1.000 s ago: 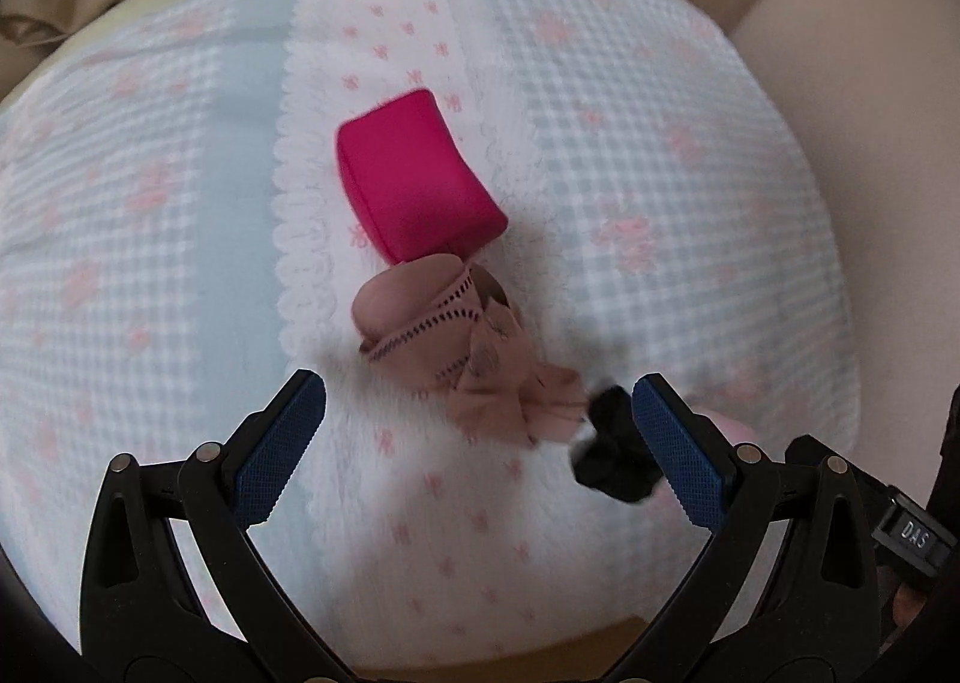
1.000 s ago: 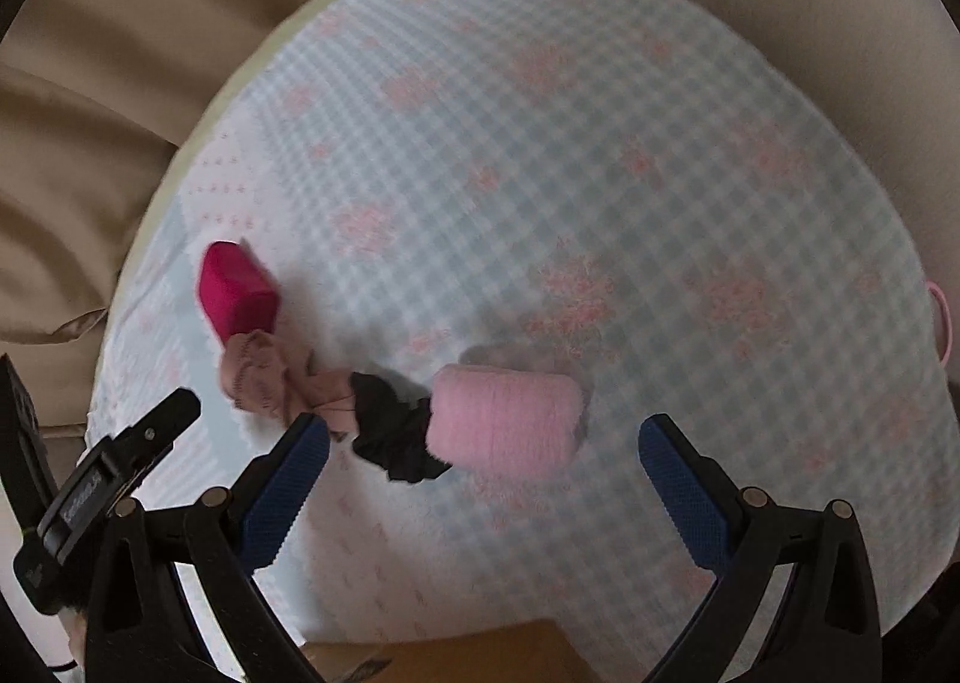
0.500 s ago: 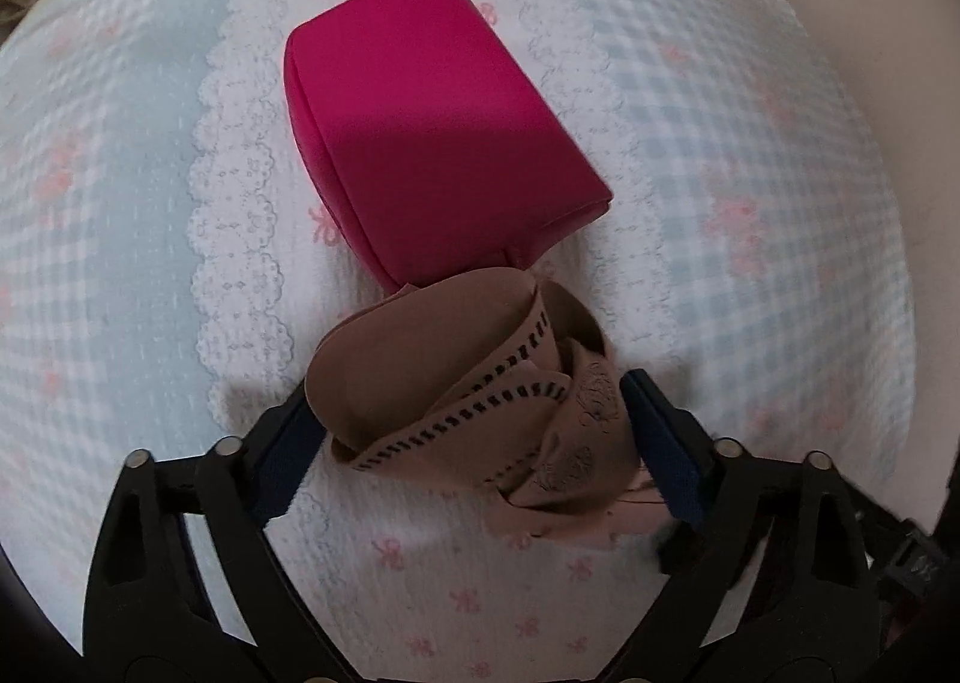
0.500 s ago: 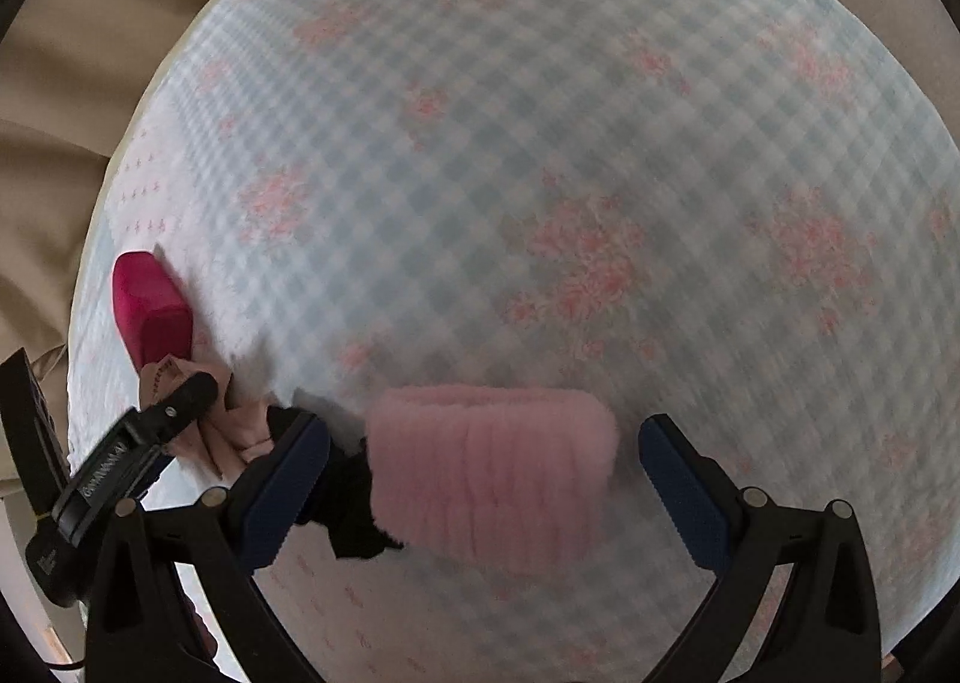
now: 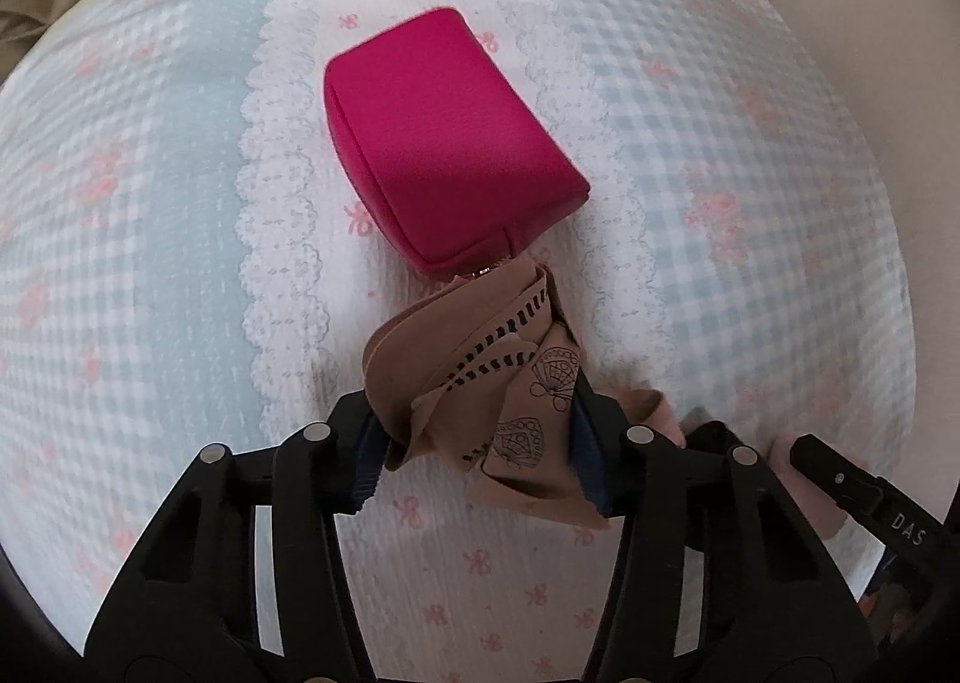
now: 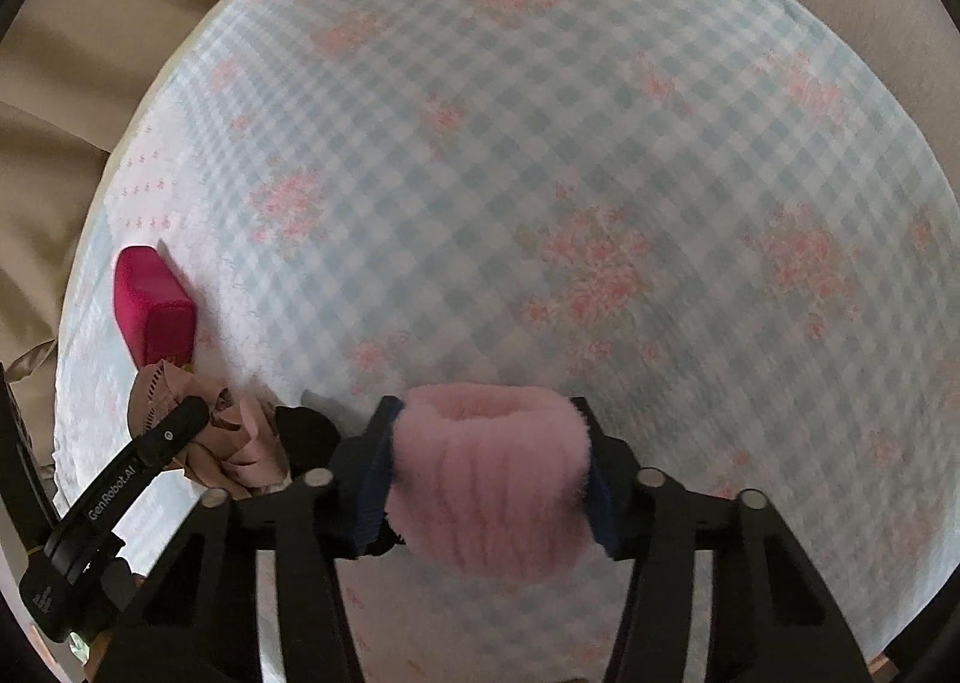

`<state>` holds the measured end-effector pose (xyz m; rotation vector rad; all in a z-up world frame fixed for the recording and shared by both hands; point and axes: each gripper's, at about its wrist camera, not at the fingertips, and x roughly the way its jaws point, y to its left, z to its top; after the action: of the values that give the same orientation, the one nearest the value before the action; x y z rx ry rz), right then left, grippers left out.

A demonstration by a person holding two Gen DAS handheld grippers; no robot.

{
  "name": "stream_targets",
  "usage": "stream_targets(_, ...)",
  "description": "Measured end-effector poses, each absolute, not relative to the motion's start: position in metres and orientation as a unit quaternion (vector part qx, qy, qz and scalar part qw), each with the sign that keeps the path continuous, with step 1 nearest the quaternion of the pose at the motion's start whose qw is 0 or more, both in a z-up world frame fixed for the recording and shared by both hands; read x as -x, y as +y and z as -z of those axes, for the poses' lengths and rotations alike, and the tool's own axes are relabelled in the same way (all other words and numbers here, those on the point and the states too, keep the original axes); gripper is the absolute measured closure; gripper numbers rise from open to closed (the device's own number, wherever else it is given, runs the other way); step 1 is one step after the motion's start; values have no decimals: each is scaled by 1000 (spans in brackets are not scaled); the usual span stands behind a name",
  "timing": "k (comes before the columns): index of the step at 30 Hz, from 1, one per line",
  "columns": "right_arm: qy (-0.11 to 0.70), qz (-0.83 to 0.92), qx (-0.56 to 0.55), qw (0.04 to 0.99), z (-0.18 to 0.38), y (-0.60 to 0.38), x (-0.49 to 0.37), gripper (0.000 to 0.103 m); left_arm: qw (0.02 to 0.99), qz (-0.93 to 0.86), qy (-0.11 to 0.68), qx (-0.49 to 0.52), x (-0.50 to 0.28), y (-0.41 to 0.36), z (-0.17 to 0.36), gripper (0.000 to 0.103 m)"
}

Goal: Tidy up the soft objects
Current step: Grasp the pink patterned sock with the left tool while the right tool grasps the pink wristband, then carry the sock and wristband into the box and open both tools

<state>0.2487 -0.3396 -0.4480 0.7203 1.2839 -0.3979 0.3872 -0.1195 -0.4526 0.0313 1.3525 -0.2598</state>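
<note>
While zipped, magenta pouch, contents unseen

Left gripper jaws clamping tan cloth, magenta pouch beyond

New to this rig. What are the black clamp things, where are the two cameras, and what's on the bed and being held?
No robot here: a person holds a two-finger clamp in each hand, and each clamp carries a fisheye camera that looks out along its fingers. So the black arms at the bottom of each picture are the clamp itself.

In the left camera's view, the left gripper is shut on a crumpled tan cloth with dark printed patterns. Just beyond it lies a magenta pouch on the checked bedspread.

In the right camera's view, the right gripper is shut on a fluffy pink band. To its left you see the other clamp, the same cloth and pouch, and something small and black that I can't identify.
</note>
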Motion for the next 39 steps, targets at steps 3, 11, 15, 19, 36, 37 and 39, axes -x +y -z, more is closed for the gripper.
stream_targets(3,575,177,-329,728,439,-347,-237,59,778,118,617,-11,-386,-120,439,56)
stream_targets(11,550,168,-334,747,400,-355,-228,63,793,117,598,-8,-380,-115,391,56)
stream_targets(15,532,156,-326,766,368,-355,-224,64,805,116,582,-2,-373,-120,362,56)
stream_targets(19,518,142,-317,781,339,-347,-227,65,816,116,567,3,-360,-119,330,56)
stream_targets(36,477,0,-232,847,209,-286,-171,65,858,90,504,32,-234,-75,204,56)
stream_targets(37,478,-7,-227,849,207,-282,-166,65,859,87,503,35,-224,-69,199,56)
stream_targets(39,479,-20,-218,850,203,-270,-153,65,860,83,502,38,-207,-59,194,56)
